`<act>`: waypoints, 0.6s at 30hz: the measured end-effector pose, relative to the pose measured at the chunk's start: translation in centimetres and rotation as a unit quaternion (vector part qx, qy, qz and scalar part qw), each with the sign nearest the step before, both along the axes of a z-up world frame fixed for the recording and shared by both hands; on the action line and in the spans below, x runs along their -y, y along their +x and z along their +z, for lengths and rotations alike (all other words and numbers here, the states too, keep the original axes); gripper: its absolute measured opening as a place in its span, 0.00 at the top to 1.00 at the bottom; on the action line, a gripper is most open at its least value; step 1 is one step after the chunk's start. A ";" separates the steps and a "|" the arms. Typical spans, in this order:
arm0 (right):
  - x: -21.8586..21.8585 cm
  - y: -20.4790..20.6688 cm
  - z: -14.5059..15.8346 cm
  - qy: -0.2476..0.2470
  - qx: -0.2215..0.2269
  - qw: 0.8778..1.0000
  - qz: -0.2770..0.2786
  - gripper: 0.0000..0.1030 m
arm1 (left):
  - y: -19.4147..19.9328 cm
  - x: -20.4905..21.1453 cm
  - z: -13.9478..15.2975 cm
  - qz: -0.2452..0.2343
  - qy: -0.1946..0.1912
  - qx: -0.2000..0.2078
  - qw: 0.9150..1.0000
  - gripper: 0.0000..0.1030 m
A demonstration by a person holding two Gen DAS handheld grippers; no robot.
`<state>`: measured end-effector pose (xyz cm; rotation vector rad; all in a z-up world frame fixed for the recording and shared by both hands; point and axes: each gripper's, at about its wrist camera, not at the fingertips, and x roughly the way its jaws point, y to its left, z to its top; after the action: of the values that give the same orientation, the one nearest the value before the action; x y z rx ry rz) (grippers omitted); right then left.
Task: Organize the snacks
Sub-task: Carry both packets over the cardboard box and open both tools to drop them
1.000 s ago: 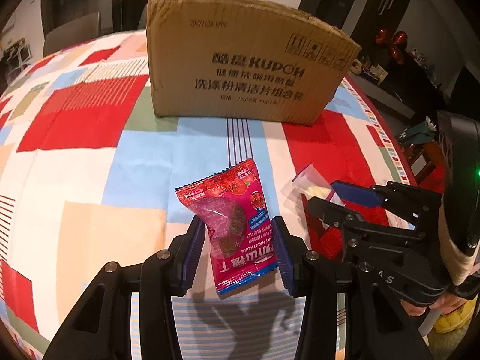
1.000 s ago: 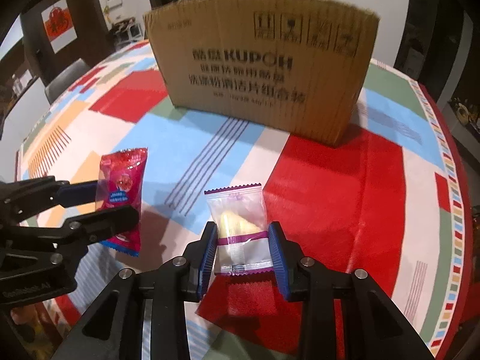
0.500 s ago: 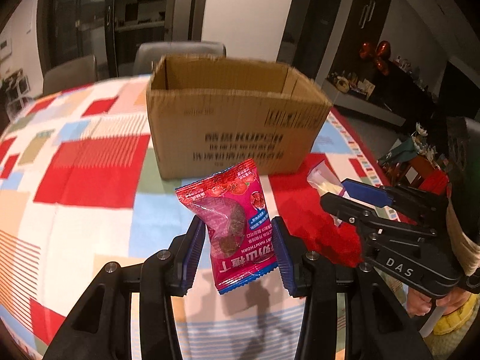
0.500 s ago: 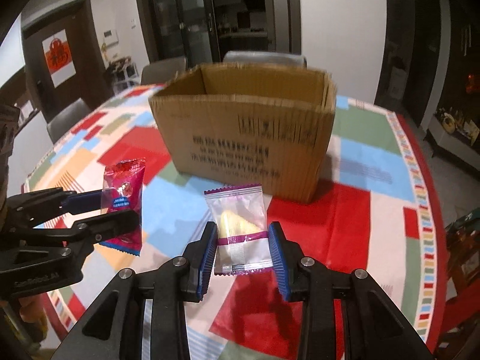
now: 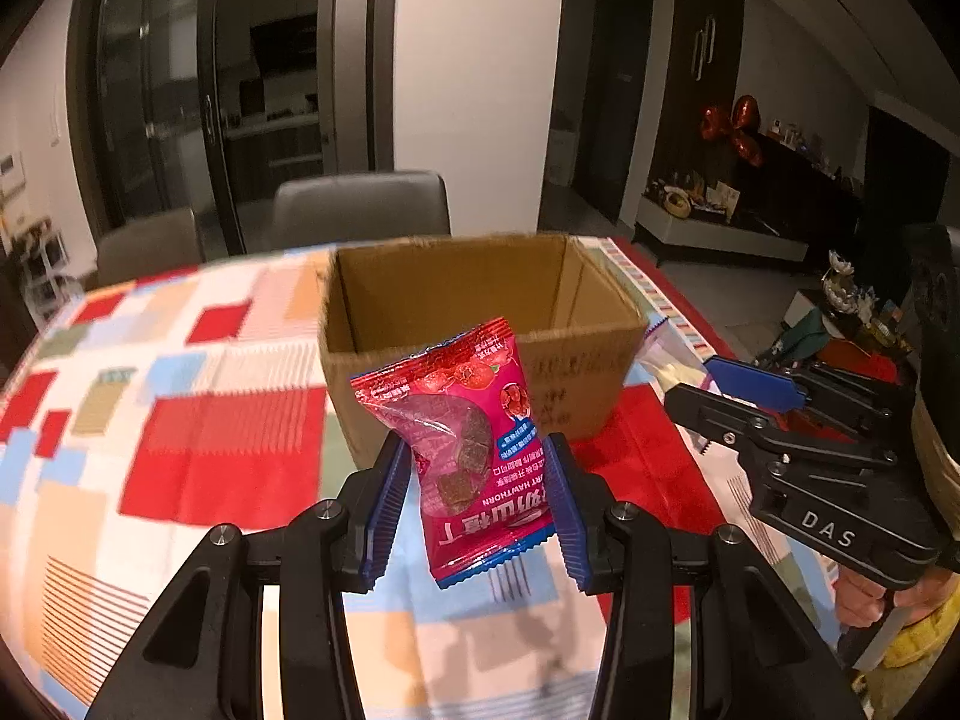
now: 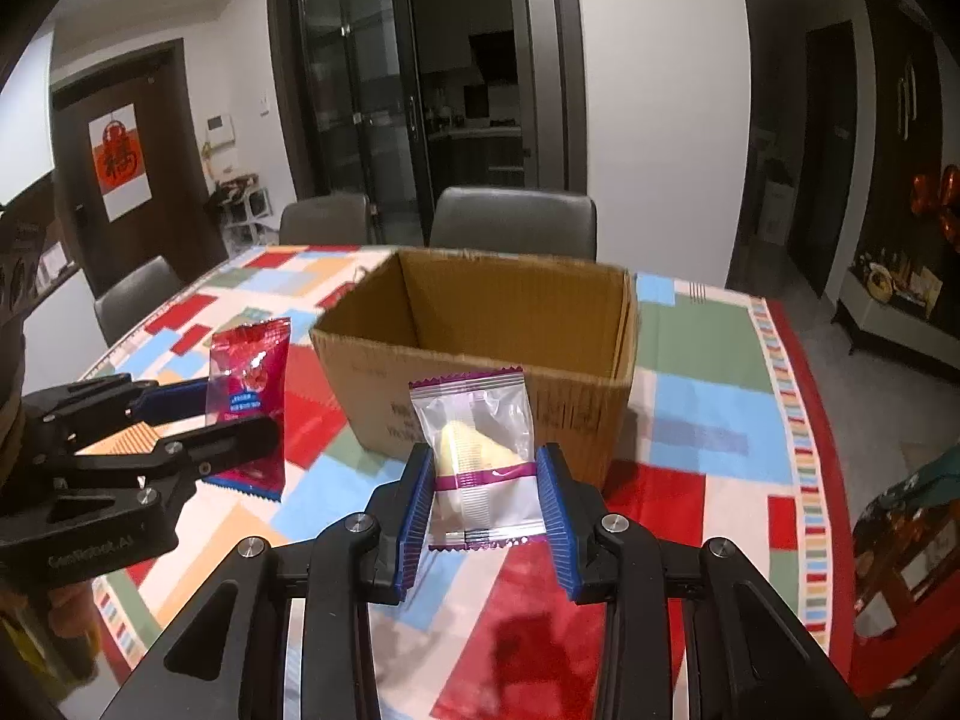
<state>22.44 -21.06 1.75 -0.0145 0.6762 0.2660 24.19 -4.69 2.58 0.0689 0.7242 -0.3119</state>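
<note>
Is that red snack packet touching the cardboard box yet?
Apart. In the right wrist view the red snack packet, held in the left gripper, hangs left of the cardboard box with tablecloth visible between them.

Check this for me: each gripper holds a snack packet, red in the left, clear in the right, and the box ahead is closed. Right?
Not quite: the box is open at the top, as the right wrist view shows. The rest stands: the left gripper holds the red packet and the right gripper holds the clear packet.

A home dining room: a surface under a patchwork-coloured tablecloth [image 6: 708,372], grey upholstered dining chairs [image 6: 513,219] at its far side, dark glass sliding doors [image 6: 420,96] beyond, and a red paper decoration [image 6: 119,162] on the far-left door.
</note>
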 end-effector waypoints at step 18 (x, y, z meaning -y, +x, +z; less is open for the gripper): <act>-0.4 3.7 5.7 0.011 0.044 0.999 -0.007 0.65 | 5.4 0.0 5.2 -0.010 0.021 0.030 0.999 0.57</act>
<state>26.18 -20.69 7.41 -0.0003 0.5855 0.2579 29.59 -4.70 7.80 0.1242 0.6711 -0.3136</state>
